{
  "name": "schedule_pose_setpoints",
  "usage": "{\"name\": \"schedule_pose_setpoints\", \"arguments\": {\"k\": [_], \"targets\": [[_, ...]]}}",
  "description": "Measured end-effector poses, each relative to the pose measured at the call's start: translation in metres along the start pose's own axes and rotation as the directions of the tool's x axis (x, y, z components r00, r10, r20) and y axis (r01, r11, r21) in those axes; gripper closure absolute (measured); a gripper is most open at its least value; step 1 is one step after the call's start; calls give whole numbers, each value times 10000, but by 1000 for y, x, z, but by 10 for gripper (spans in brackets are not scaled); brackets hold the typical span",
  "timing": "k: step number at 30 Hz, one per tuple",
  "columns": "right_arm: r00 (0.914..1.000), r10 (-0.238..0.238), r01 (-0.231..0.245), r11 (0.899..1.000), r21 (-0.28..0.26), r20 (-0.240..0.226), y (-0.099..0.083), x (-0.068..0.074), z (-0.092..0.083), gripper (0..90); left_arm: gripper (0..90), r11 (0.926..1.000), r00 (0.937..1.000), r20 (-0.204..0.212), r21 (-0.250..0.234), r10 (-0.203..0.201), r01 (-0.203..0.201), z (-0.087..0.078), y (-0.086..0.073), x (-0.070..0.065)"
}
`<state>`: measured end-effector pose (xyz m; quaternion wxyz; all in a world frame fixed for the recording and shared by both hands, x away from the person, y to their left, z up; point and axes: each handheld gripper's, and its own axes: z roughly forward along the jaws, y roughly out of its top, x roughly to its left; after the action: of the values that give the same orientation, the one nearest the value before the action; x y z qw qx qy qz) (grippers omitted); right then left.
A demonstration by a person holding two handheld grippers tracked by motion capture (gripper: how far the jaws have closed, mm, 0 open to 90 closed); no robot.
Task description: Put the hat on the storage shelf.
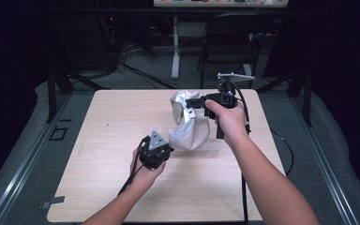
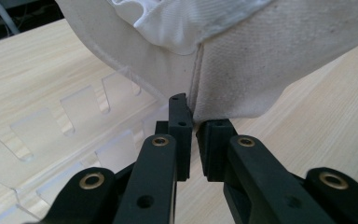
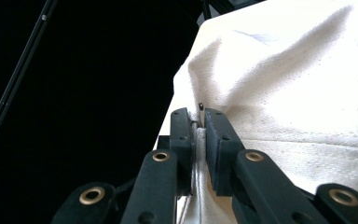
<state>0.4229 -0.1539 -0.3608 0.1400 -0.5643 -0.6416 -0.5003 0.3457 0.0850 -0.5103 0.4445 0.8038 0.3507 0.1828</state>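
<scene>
An off-white canvas cloth with a thinner white lining is bunched up over the middle of the wooden table. My left gripper is at the cloth's lower left edge. In the left gripper view its jaws are shut, with the cloth's seam running down into the tips. My right gripper holds the cloth's upper part up off the table. In the right gripper view the right gripper is shut on a fold of cloth.
A clear acrylic slotted plate lies flat on the table under and beside the cloth, also visible as the plate in the high view. A dark chair and a white table leg stand beyond the far edge. Black cables trail from both grippers.
</scene>
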Motion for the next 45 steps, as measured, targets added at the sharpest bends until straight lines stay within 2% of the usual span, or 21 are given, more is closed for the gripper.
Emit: {"name": "schedule_pose_setpoints", "arguments": {"k": [7,8,10,12,16,22,33,38,45], "targets": [[10000,-5,4,9998,196,22,-3,-1,11,822,862,9978,9968,452,135,-660,654,2,-6,8],[10000,-16,15,9997,230,38,-4,-2,13,822,862,9976,9969,421,220,-669,660,2,-7,9],[9999,-16,12,9995,306,127,-4,-3,15,822,861,9967,9967,476,516,-656,632,6,-10,11],[9996,-8,-2,9993,365,285,-6,-4,18,822,862,9969,9965,506,452,-662,639,6,-13,11],[9997,58,-66,9993,369,223,-7,-7,19,821,853,9980,9982,334,419,-495,481,6,-13,7],[9997,-17,11,9997,250,261,-7,-9,15,819,726,9984,9986,186,269,-496,491,4,-13,6],[9997,97,-100,9998,165,214,-8,-11,13,813,600,9991,9992,76,98,-405,404,-2,-15,6],[9998,73,-76,9999,154,176,-8,-10,13,781,565,9995,9993,198,-12,-310,310,-7,-16,5],[9992,-269,263,9994,220,298,-10,-1,14,707,529,9992,9986,389,-160,-358,365,-18,-17,6]]}}
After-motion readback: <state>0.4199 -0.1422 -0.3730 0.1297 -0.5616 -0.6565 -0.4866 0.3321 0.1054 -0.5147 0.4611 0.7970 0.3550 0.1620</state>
